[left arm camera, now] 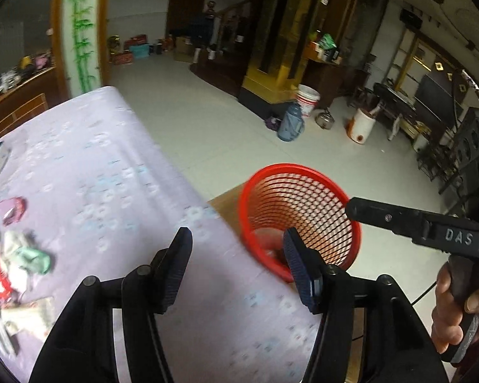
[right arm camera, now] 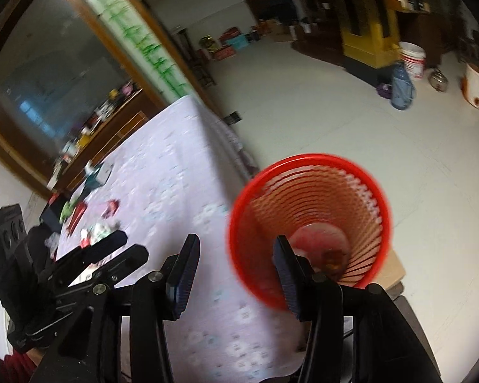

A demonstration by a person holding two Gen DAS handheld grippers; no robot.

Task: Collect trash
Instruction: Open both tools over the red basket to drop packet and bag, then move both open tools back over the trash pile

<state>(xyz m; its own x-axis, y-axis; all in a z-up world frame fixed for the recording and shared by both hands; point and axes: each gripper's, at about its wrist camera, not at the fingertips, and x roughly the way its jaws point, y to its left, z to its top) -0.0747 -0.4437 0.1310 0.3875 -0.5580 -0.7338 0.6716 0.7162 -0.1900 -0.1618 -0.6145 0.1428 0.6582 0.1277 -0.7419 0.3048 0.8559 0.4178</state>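
Note:
A red mesh waste basket (left arm camera: pixel 303 204) (right arm camera: pixel 319 191) stands just off the table's right edge. Some trash (right arm camera: pixel 332 258) lies blurred at its bottom. Crumpled wrappers and paper (left arm camera: pixel 19 255) (right arm camera: pixel 95 229) lie on the lilac tablecloth (left arm camera: pixel 111 175) at the left, with a pink piece (left arm camera: pixel 12 210) behind them. My left gripper (left arm camera: pixel 236 244) (right arm camera: pixel 127 247) hovers open over the table's corner, nothing between its fingers. Over the basket's near rim my right gripper (right arm camera: pixel 236 252) (left arm camera: pixel 349 209) is open and holds nothing. A hand (left arm camera: pixel 453 306) grips its handle.
The basket rests on a low brown board (left arm camera: pixel 222 206) (right arm camera: pixel 396 268) beside the table. Pale tiled floor stretches beyond, with a blue flask (left arm camera: pixel 290 124), a white bucket (left arm camera: pixel 308 99) and a kettle (left arm camera: pixel 325 119) farther off. A wooden cabinet (left arm camera: pixel 19 102) stands behind the table.

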